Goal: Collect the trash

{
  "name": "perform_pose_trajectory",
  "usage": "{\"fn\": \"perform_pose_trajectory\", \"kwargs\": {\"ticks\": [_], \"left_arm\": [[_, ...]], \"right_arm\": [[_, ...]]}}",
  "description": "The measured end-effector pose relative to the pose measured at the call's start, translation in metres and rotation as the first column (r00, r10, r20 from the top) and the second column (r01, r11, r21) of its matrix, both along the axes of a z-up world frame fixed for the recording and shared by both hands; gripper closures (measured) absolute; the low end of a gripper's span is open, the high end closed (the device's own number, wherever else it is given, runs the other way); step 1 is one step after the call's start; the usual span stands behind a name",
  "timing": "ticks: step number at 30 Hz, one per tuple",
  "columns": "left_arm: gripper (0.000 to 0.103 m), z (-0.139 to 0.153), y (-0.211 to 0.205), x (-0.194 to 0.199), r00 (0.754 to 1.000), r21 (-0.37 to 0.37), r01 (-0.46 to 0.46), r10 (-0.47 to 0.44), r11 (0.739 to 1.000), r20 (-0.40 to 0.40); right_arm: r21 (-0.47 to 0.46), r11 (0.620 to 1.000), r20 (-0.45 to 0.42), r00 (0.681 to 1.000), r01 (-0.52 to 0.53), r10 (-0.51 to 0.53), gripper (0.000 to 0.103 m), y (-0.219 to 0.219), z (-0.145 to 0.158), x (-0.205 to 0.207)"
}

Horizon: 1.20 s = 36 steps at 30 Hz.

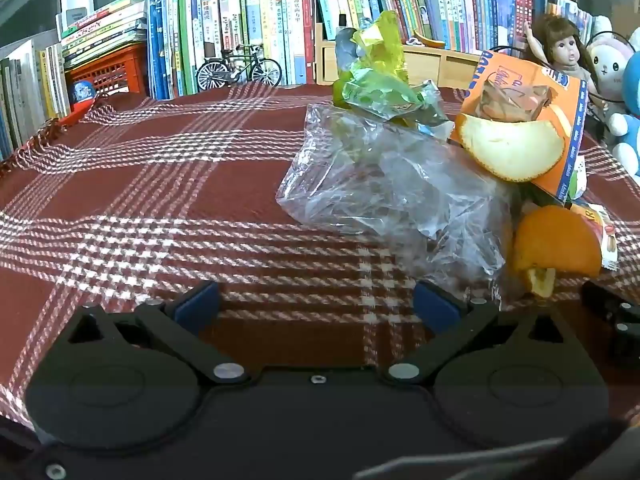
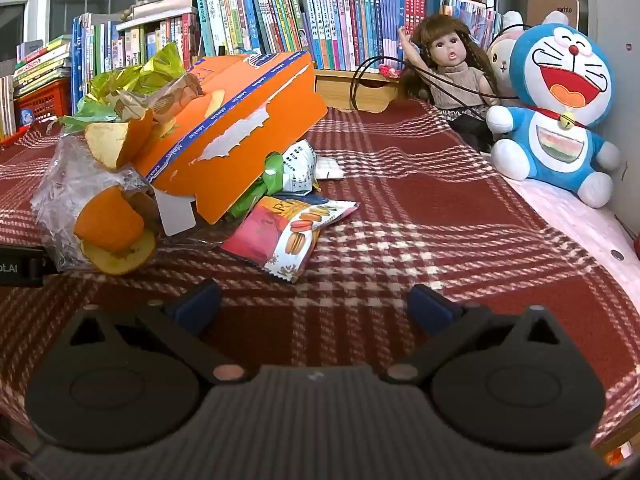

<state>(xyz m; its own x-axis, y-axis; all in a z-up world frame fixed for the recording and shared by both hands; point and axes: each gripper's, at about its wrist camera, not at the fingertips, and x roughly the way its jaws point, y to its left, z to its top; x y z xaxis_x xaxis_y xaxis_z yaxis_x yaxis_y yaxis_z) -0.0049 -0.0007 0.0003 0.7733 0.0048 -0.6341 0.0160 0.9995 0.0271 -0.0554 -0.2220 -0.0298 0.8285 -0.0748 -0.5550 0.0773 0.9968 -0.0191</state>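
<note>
Because the left gripper (image 1: 316, 300) and right gripper (image 2: 314, 304) are both spread wide and empty, nothing is secured yet: the trash pile (image 2: 192, 140) at the left of the right view may topple, with the orange box (image 2: 240, 128) leaning on peels (image 2: 112, 232). It lies on a red checked cloth (image 2: 420, 200) before bookshelves (image 2: 320, 20) and toys.

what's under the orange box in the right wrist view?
Wedged under the orange box: a green wrapper, a printed white packet, and part of the macaron snack packet. Anything deeper beneath it is covered.
</note>
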Motion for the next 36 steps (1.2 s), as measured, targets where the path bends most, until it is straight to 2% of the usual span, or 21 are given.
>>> {"fn": "perform_pose_trajectory", "kwargs": {"ticks": [36], "left_arm": [[0.0,-0.001,0.0009,0.0018,1.0,0.003,0.012,-0.012,1.0,-0.002]], "right_arm": [[0.001,1.0,0.005,1.0,-0.008,0.008,0.0,-0.0004,-0.0006,0.0002]]}}
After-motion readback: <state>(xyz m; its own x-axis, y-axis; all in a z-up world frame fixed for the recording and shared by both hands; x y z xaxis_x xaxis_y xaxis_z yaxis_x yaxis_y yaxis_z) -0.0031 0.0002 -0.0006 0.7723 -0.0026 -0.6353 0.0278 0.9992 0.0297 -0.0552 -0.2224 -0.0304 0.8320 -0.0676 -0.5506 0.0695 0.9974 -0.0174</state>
